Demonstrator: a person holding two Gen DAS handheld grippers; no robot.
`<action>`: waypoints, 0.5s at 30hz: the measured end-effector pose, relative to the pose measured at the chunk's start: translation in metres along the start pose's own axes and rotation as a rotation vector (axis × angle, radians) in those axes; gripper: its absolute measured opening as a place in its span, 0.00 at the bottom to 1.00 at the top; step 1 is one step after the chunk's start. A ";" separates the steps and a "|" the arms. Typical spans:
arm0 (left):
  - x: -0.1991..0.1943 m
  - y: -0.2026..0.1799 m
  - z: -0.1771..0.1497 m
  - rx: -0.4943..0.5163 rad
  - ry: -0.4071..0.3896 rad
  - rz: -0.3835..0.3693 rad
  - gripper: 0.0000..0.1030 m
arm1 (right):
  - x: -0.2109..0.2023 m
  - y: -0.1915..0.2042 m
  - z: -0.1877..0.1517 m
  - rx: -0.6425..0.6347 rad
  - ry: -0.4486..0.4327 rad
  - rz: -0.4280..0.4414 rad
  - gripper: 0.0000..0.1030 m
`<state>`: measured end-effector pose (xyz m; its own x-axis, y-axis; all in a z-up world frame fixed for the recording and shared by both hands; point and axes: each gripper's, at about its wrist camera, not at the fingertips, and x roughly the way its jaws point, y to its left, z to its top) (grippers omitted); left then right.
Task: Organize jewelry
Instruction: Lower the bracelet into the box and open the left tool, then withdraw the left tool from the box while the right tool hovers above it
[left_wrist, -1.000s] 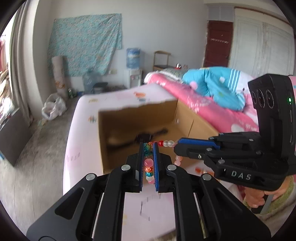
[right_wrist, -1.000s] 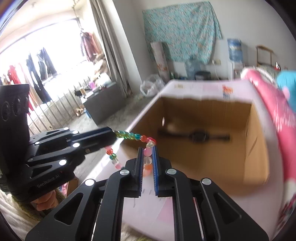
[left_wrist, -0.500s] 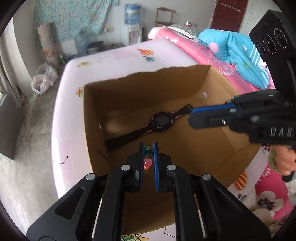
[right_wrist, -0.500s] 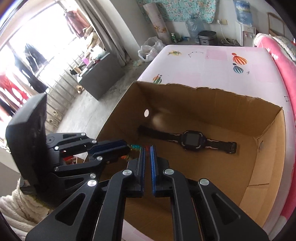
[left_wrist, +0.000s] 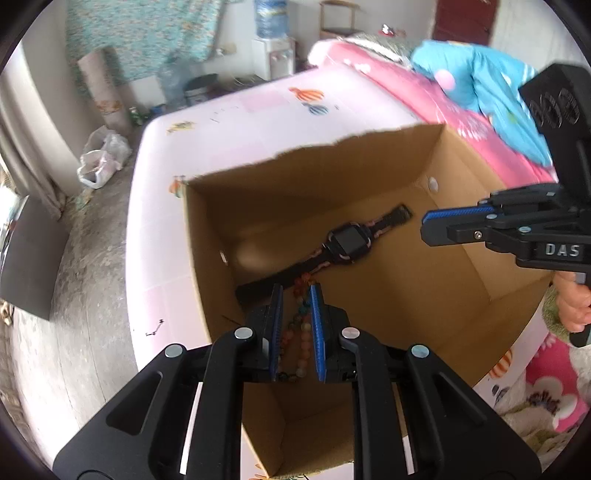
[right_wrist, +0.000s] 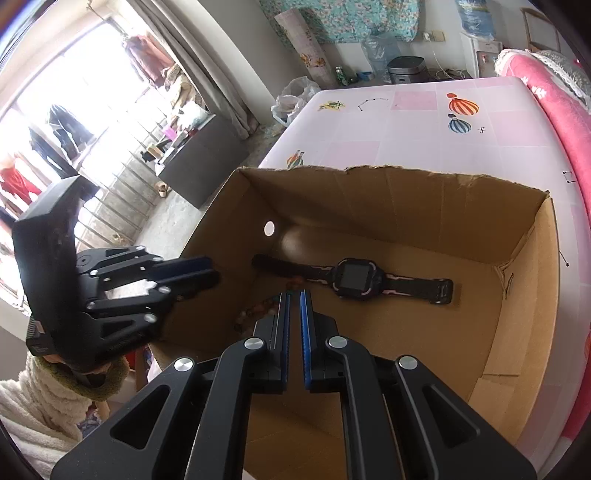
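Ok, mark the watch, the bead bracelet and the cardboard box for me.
watch (right_wrist: 355, 276): right wrist view, on its dark screen.
bead bracelet (left_wrist: 297, 334): left wrist view, on the strands seen between the blue pads.
cardboard box (right_wrist: 406, 201): right wrist view, on the far inner wall.

I see bright daylight pouring from the window (right_wrist: 55, 122) at my left, blown out to white. Fisheye bending and dark corners ring both views, and the cardboard box (right_wrist: 528, 280) interior lies in soft shadow.

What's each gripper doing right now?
Left gripper: fingers opening, bead bracelet lying loose between them.
Right gripper: closed, holding nothing visible.
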<state>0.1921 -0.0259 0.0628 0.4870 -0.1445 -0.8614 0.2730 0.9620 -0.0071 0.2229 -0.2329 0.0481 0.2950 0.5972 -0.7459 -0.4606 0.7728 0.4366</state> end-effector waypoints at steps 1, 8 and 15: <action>-0.005 0.002 -0.001 -0.015 -0.015 0.003 0.14 | -0.001 -0.003 0.001 0.003 -0.002 0.012 0.06; -0.042 0.012 -0.027 -0.140 -0.158 0.045 0.24 | 0.011 -0.007 0.017 0.027 0.055 0.083 0.06; -0.061 0.021 -0.065 -0.241 -0.267 0.084 0.34 | 0.072 0.034 0.031 -0.075 0.298 0.117 0.06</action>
<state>0.1144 0.0186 0.0824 0.7076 -0.0878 -0.7012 0.0351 0.9954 -0.0892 0.2546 -0.1571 0.0244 -0.0164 0.5829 -0.8123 -0.5406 0.6783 0.4977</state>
